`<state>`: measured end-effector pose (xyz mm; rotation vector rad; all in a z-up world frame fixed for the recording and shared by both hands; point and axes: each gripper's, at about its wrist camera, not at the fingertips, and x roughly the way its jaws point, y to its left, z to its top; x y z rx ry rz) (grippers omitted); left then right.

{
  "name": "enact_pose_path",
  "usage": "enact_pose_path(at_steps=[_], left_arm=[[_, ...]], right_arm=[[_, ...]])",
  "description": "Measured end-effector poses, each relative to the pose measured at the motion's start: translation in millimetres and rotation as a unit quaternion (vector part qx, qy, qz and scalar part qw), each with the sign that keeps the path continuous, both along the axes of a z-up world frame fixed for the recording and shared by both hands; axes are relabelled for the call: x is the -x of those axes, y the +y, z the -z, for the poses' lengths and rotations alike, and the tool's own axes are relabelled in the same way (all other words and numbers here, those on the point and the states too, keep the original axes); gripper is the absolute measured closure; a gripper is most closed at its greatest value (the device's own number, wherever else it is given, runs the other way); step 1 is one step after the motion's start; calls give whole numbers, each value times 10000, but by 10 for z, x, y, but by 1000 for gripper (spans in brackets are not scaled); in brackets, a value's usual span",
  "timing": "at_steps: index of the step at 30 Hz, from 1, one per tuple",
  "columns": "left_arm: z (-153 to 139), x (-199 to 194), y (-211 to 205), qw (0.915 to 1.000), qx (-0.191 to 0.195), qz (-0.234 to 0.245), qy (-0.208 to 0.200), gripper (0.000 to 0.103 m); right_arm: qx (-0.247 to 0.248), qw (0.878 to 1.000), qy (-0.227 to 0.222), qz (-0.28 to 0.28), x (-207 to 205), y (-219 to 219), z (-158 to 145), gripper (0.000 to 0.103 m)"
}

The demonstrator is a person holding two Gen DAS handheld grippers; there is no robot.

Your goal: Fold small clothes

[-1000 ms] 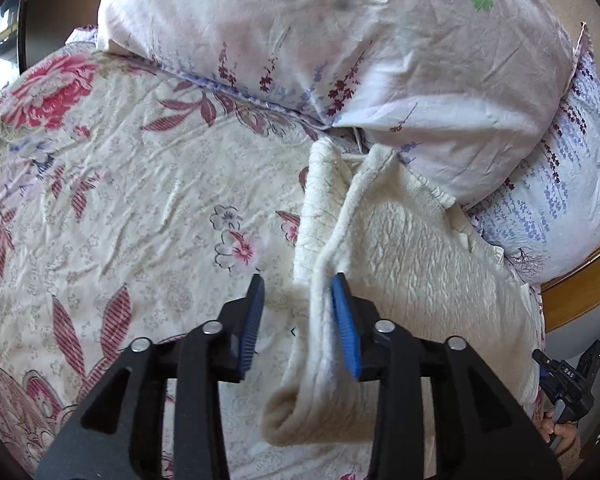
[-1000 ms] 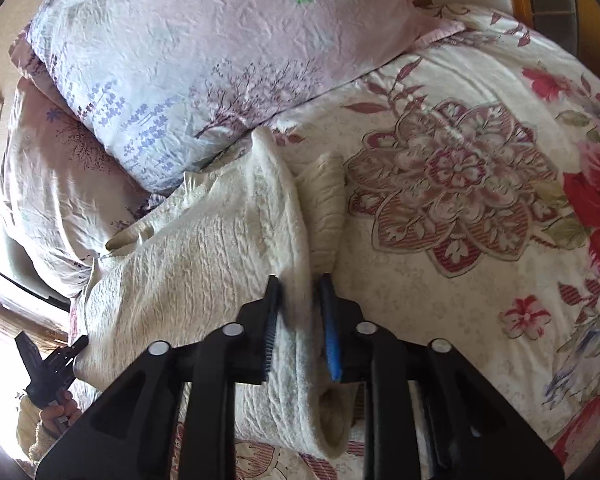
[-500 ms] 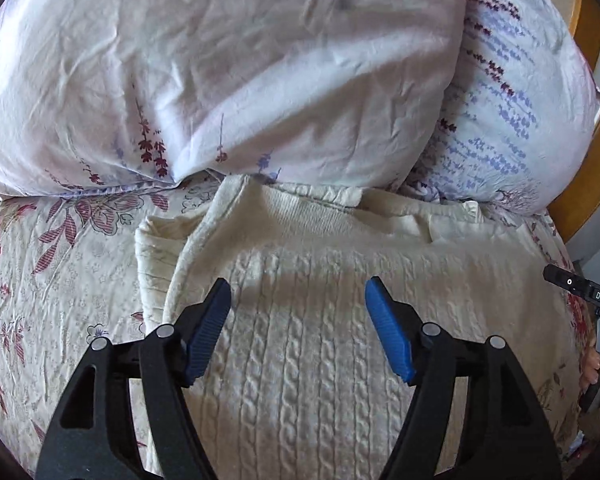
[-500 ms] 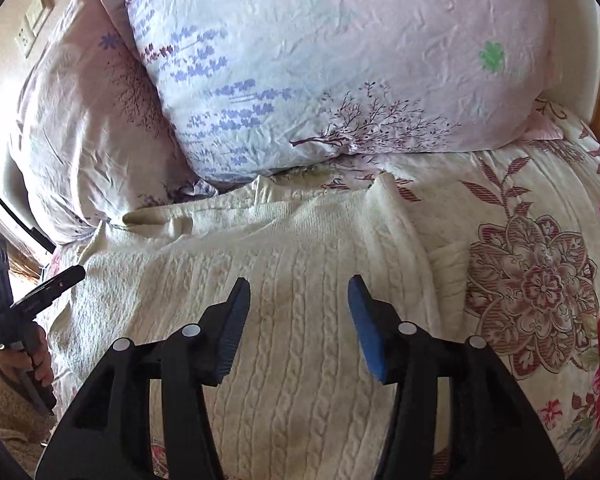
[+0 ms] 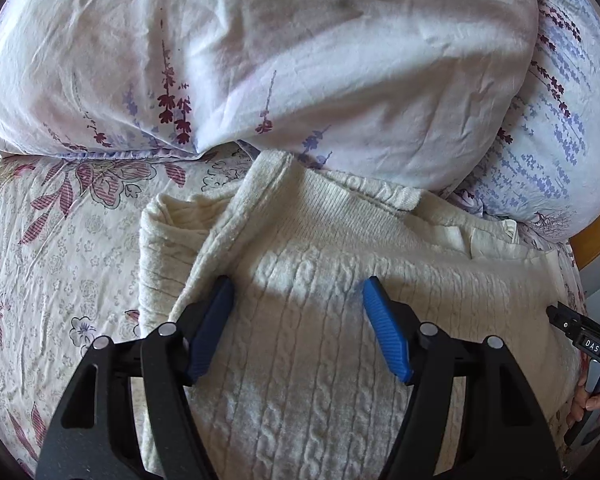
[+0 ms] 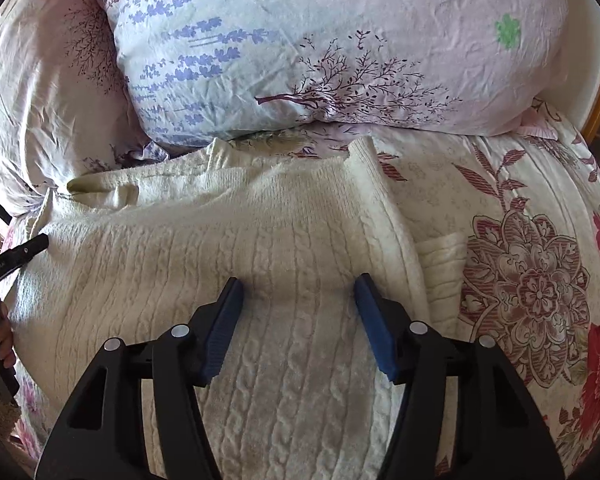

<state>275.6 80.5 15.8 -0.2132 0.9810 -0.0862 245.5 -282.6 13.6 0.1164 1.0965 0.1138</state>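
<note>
Jaws apart over folded knitwear, nothing gripped.
Left gripper [image 5: 296, 326] spread wide; right gripper [image 6: 298, 322] opening (pads clear of fabric). Beneath both, cream cable-knit sweater [image 5: 312, 280] flat on floral bedspread [image 6: 540, 280], collar against pillows [image 5: 260, 60].

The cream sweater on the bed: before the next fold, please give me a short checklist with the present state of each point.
1. Left gripper free of cloth: ok, its jaws stand apart with nothing pinched.
2. Right gripper free of cloth: ok, its jaws are opening with only flat knit below them.
3. Cream sweater lies flat: mostly ok, the cable-knit body is spread on the floral bedspread.
4. Side edge folded in: ok, a long folded edge lies over the body.
5. Room at the top: not ok, the neckline touches the pillows.
6. Lower hem straight: cannot tell, it is out of view.
</note>
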Motion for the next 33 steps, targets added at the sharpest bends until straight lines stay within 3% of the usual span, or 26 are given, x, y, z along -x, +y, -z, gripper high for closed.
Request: enact_pose_path(at_steps=[6,9,11,13,15,16,20,23,26,30,33], left_arm=[[-80,60,-109,9996,-241,116,-35,32],[-262,229,26,9995,-162,-90,-264,21],[-347,338,203,9988,0,-316,-370,12],[-371,397,399,9979,206,-513,-335,7],[-350,407,554,9972,351,-613,-225,7],[-325,396,616,9973,372,-625,-144,7],[-247,352,685,9990,252,-313,171,7],[-180,280,625,9995,119,-126,246,5],[-101,224,593,9995,68,-61,313,2],[-16,153,555,9988,219,-94,439,2],[80,95,515,9973,274,-48,679,3]], right_arm=[[194,9998,-7,34,15,58,3,39],[203,9993,-142,296,103,59,-129,35],[110,9991,-302,260,178,115,-229,21],[-46,9993,-373,38,256,239,-280,17],[-39,9992,-315,-256,235,473,-302,10],[8,9990,-237,-382,222,604,-298,2],[225,9965,-165,-791,234,1082,-253,1],[840,9929,-199,-821,179,1341,-182,1],[1227,9882,180,-895,77,1498,-46,1],[760,9937,136,-810,60,1431,-46,1],[569,9930,586,-859,19,1394,99,1]])
